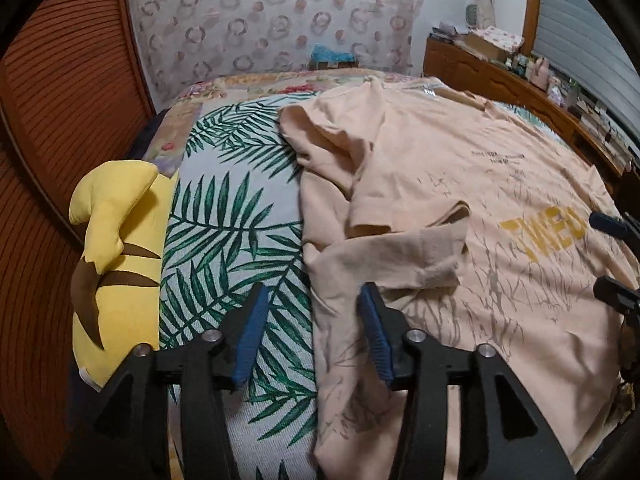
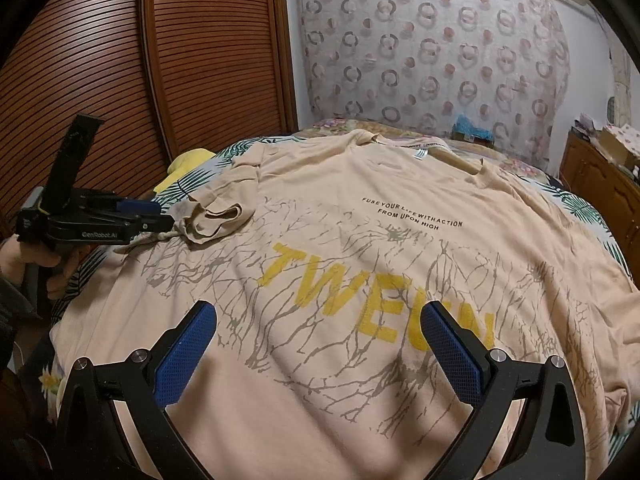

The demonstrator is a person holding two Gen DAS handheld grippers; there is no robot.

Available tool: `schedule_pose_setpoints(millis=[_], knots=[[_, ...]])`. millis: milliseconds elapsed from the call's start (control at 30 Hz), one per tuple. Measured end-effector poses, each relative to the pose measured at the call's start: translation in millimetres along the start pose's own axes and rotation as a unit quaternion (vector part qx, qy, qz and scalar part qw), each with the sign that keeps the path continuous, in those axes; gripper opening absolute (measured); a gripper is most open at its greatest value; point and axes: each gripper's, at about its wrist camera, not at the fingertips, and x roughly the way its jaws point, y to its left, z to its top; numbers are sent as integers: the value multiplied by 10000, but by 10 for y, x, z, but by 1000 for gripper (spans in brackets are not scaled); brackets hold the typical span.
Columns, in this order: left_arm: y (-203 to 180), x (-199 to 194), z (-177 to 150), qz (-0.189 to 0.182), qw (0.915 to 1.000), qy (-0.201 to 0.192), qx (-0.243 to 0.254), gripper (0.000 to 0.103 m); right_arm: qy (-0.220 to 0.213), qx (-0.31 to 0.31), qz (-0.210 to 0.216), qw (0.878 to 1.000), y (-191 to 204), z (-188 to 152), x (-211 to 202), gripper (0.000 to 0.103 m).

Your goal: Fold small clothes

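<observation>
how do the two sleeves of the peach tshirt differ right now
The left sleeve is folded inward and lies bunched on the t-shirt front near the left gripper; the right sleeve is spread outward on the bed. Left is crumpled, right smoother. Both are the same peach fabric.

A yellow plush toy with brown stripes lies on the palm-leaf printed bedspread, beside brown louvred wooden doors; a ring-patterned curtain hangs behind.

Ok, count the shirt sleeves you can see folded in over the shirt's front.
1. The sleeve on the left gripper's side lies folded over the T-shirt front, crumpled near the printed branches. The opposite sleeve is not clearly visible, so its state cannot be told.
</observation>
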Motion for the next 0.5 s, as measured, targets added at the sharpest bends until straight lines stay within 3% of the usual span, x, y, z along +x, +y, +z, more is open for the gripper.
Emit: schedule_pose_setpoints(millis=[100, 500], knots=[[47, 42, -31, 74, 9999, -61, -133, 79, -1, -2, 1, 10000, 0, -1, 0, 102], [131, 97, -29, 85, 9993, 19, -372, 90, 176, -105, 48, 9998, 12, 36, 17, 102]])
